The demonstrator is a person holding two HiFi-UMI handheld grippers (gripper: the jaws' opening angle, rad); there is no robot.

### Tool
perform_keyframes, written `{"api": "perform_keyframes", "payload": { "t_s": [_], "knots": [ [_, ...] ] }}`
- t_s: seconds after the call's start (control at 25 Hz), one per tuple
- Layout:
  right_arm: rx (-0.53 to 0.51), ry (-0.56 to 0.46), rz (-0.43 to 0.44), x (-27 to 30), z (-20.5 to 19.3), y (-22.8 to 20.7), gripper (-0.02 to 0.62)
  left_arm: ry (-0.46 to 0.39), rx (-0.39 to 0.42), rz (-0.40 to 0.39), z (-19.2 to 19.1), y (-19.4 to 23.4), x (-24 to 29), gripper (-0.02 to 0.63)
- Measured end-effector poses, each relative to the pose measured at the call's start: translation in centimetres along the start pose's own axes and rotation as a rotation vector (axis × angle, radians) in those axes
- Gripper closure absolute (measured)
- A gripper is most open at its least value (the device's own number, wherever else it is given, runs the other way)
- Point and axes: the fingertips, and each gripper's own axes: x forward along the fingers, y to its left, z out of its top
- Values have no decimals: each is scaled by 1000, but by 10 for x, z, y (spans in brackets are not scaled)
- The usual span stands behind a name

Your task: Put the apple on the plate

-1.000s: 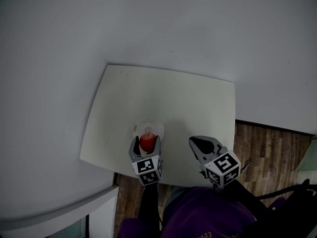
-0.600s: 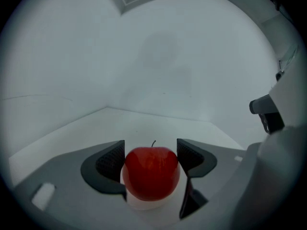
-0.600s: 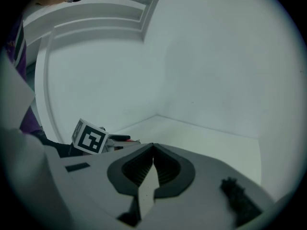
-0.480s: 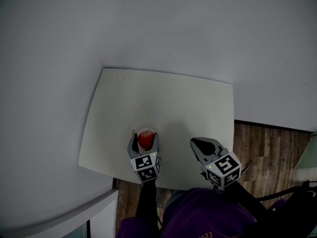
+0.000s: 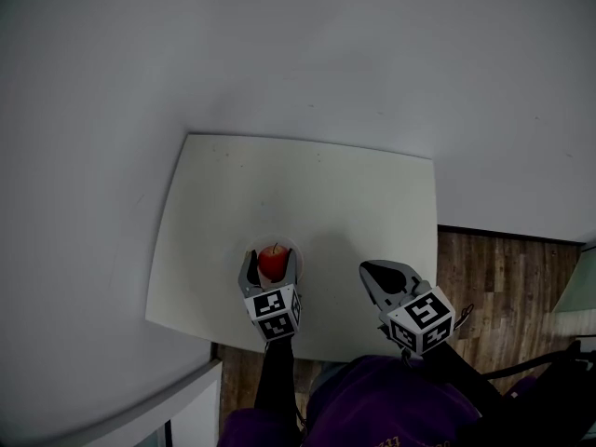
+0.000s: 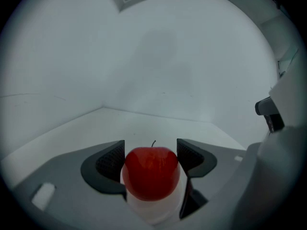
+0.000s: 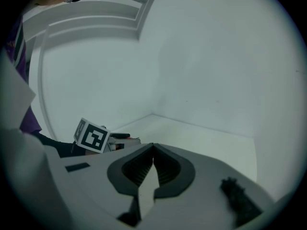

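L gripper (image 5: 272,259) clamped on red apple (image 6: 152,173), apple over white plate (image 6: 153,212), prob. resting on it but contact unclear, near front edge of white table (image 5: 354,203), R gripper (image 7: 153,150) jaws pressed together, empty, above table's near-right edge

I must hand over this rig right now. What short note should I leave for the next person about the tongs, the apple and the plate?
Left tongs: shut on the apple, low over the plate.
Right tongs: shut, empty, near the front edge of the table.
Done: the apple is gripped and brought to the plate.
Left: I cannot tell whether the apple touches the plate. Lower it if needed, open the left tongs, and draw back.
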Motion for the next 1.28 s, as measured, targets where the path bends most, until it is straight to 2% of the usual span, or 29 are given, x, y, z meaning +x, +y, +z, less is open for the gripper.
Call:
{"api": "perform_keyframes", "payload": {
  "t_s": [0.44, 1.0, 1.28],
  "knots": [
    [-4, 5, 3, 1, -1, 2, 584, -21, 6, 14, -11, 4, -4, 254],
    [-16, 6, 16, -1, -1, 7, 584, -28, 68, -15, -14, -4, -10, 233],
    [-21, 5, 21, 0, -1, 11, 584, -21, 62, -13, -17, -2, -14, 233]
  ]
}}
